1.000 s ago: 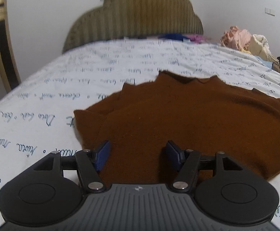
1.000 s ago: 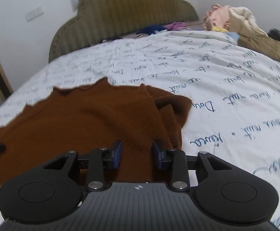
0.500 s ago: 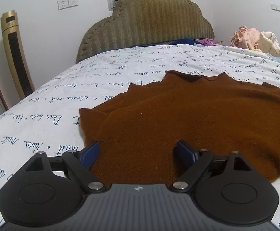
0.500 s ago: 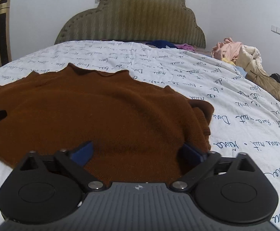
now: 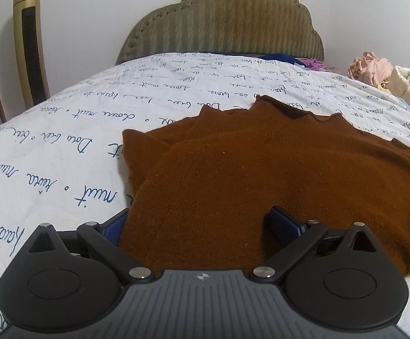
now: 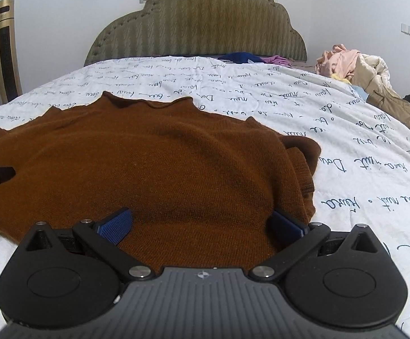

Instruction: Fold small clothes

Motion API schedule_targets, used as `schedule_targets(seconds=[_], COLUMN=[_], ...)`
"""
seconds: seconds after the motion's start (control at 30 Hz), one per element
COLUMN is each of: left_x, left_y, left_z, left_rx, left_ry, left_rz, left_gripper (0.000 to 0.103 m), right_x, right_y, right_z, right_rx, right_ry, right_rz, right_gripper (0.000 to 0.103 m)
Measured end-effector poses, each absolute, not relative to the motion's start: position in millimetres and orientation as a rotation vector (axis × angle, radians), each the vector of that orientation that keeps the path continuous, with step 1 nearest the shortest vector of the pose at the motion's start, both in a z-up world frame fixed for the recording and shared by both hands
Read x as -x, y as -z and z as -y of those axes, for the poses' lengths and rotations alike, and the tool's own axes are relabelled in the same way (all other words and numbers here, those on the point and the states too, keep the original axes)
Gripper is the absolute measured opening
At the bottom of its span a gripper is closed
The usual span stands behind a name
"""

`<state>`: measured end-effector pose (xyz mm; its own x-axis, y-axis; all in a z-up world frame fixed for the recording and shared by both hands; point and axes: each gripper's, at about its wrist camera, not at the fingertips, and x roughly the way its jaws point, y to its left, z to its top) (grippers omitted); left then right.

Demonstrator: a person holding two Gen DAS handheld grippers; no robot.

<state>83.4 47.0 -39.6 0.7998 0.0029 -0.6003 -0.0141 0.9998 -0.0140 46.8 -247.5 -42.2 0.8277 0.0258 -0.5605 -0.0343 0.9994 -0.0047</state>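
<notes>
Rust-brown knitted sweater (image 5: 275, 175) lies flat on the bed's white quilt with blue script print (image 5: 63, 147), near edge toward both cameras, collar away toward the olive upholstered headboard (image 6: 196, 25). Sleeves look already folded in: the right side shows a doubled, thicker stack with ribbed cuff (image 6: 303, 169).

Left hand-held gripper (image 5: 202, 223): jaws spread wide, nothing held, straddling the sweater's near left corner; left blue pad is just off the fabric edge over the quilt, right pad over the knit. Right hand-held gripper (image 6: 202, 223): also wide open and empty, both pads over the near hem by the right corner.

Handling, my read: light, soft, limp knit. No stiffness, so it will sag and stretch between grip points. Fuzzy surface means decent friction on the pads, low slip risk, not fragile.

Where to grab: hem corners, one per side, pinching all layers. On the right, bite deep enough to catch the folded sleeve, else it drops out when lifted. Keep both sides level to avoid a skewed fold.
</notes>
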Motion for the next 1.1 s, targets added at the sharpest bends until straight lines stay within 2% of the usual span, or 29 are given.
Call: schedule_targets(seconds=[1.1], left_x=[-84.3], left_y=[39.8], left_z=[-49.5], left_rx=[0.024], left_ry=[-0.010], left_rz=[-0.644], left_gripper=[0.102], right_x=[-47.2], right_y=[41.1], right_z=[248.0], right_rx=[0.005], right_ry=[-0.032], right_rz=[-0.592], right_gripper=[0.103])
